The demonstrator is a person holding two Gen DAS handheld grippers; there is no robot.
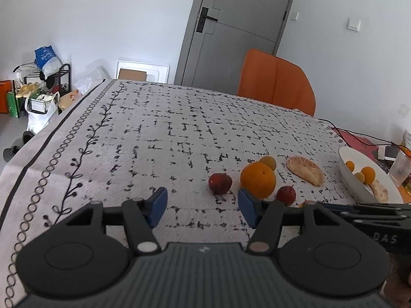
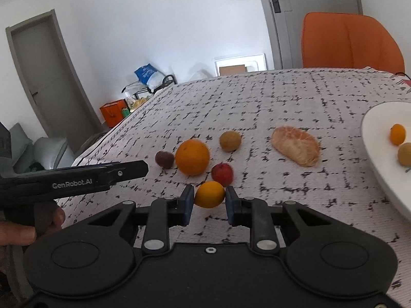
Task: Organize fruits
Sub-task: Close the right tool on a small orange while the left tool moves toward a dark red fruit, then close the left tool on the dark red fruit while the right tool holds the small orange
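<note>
My right gripper (image 2: 209, 201) is shut on a small orange fruit (image 2: 209, 194) just above the patterned tablecloth. Behind it lie a red fruit (image 2: 222, 174), a large orange (image 2: 192, 157), a dark brown fruit (image 2: 164, 159), a yellow-green fruit (image 2: 230, 141) and a peeled citrus piece (image 2: 295, 145). A white bowl (image 2: 377, 154) at the right holds several small fruits. My left gripper (image 1: 203, 206) is open and empty, low over the cloth, with a dark red fruit (image 1: 220, 183) and the large orange (image 1: 258, 179) just beyond it. The bowl (image 1: 349, 179) shows at far right.
An orange chair (image 1: 276, 82) stands at the table's far side. Cables, a red item (image 1: 355, 140) and a plastic cup (image 1: 399, 169) sit at the right beyond the bowl. The table's left edge (image 1: 38, 154) drops to floor clutter. My left gripper body (image 2: 77, 177) reaches in left of the fruits.
</note>
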